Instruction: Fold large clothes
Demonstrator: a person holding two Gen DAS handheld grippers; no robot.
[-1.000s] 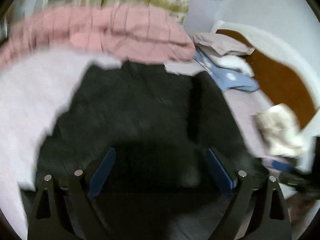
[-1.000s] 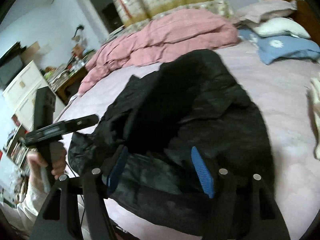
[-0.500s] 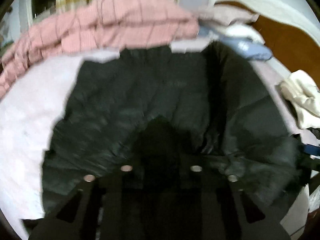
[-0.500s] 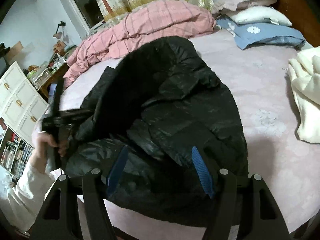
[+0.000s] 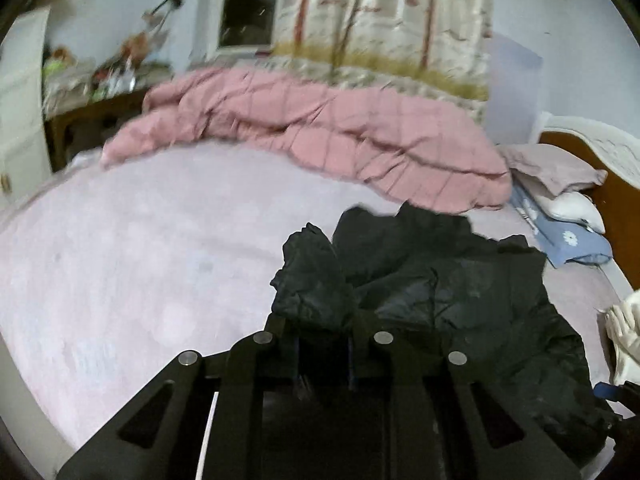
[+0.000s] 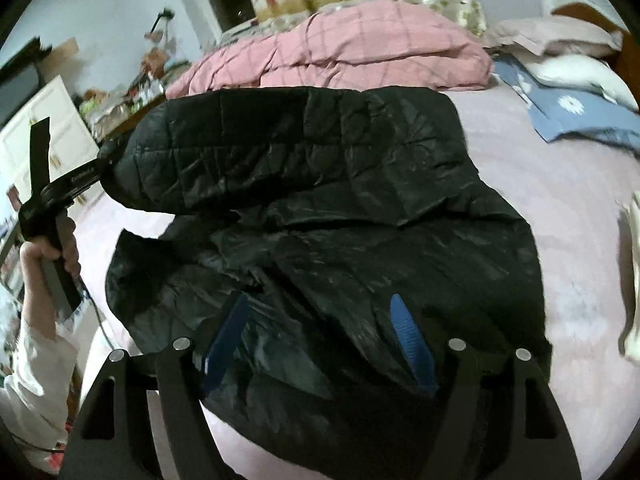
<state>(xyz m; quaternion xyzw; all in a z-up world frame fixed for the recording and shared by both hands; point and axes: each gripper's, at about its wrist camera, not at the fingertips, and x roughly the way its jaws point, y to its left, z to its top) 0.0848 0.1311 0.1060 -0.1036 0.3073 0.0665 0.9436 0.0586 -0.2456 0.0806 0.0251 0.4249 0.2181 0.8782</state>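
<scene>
Fabric first: the left gripper (image 5: 323,344) went from wide open over the flat jacket a second ago to pinched tight on a bunched wad of it, so the grab is done. Right wrist view shows what it got, a sleeve (image 6: 248,148) now lifted off the bed (image 5: 132,264) and stretched out to the side, where before the whole left half was just slumped. Person's left hand (image 6: 60,244) is out at that edge holding the tool.

Right gripper (image 6: 320,336) hangs over the near hem with its blue pads apart and still spreading; fabric sits under and between them but the pads aren't pressing, so no hold there.

The jacket (image 6: 380,240) body itself lies crumpled mid-bed, near edge by the grippers. Farther back there's the pink duvet (image 5: 320,136), and the pillows (image 6: 560,64) off right.

My read: the sleeve is about to get carried across the body for the first fold, and the right side needs to grab or pin something or the whole puffy thing slides along.
</scene>
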